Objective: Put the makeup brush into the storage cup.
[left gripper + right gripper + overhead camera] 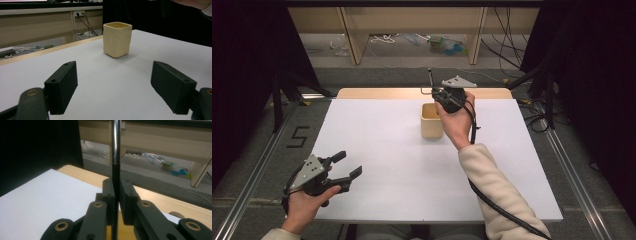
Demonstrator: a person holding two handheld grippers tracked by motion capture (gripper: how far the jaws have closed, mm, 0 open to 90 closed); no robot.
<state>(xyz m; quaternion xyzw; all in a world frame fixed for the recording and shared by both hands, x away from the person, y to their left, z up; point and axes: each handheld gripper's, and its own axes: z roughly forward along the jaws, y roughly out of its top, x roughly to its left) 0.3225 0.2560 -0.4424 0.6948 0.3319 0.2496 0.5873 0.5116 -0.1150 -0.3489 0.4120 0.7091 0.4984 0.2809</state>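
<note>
My right gripper was clamped on a thin rod, held upright just above the cup at the table's far side. To do this well, I judged I should keep the rod vertical, centre it over the cup's mouth and lower slowly. My left gripper hung wide open, well apart from the cup.

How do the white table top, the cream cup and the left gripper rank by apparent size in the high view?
1. white table top, clearly largest.
2. left gripper, but it sits nearer the camera.
3. cream cup, partly hidden by the right hand, so second and third are unsure.
</note>
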